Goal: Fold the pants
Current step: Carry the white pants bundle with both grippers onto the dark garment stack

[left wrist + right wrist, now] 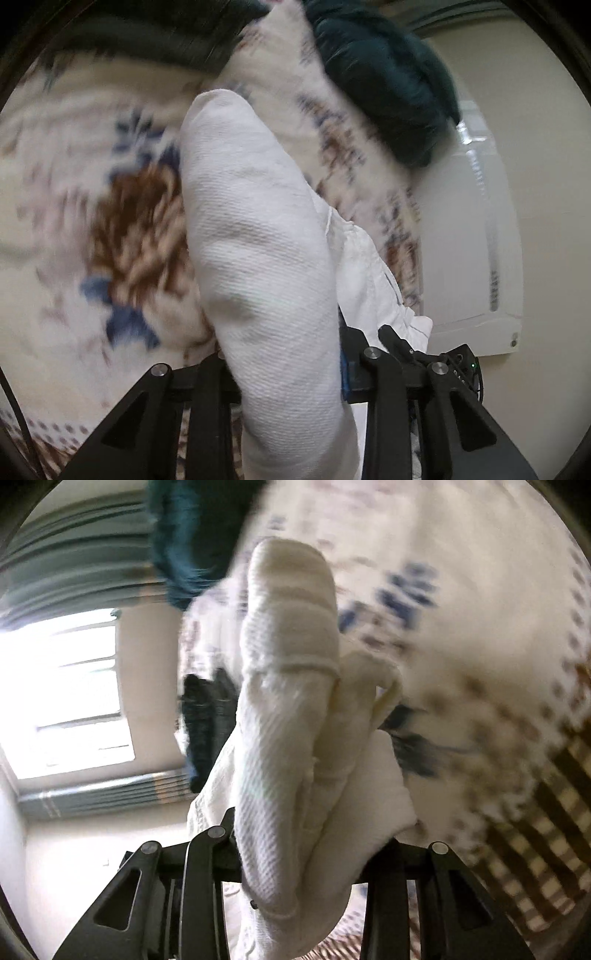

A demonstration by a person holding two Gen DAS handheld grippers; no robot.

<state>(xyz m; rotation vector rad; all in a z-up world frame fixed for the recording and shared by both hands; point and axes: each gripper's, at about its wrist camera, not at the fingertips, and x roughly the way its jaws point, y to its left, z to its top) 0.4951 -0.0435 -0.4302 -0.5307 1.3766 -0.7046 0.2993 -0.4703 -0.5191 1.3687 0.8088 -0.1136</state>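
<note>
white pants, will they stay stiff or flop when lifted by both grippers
Probably floppy: the white pants bunch and drape in soft folds between the jaws. Likely light, since the woven cloth looks thin. The loose folds beside the bundle may hang down and drag on the floral blanket.

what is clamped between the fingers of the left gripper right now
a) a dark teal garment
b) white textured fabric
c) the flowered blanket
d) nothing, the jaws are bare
b: in the left wrist view the white pants bunch up between the arms of the left gripper, while the flowered blanket and the dark teal garment lie beyond it, untouched.
</note>
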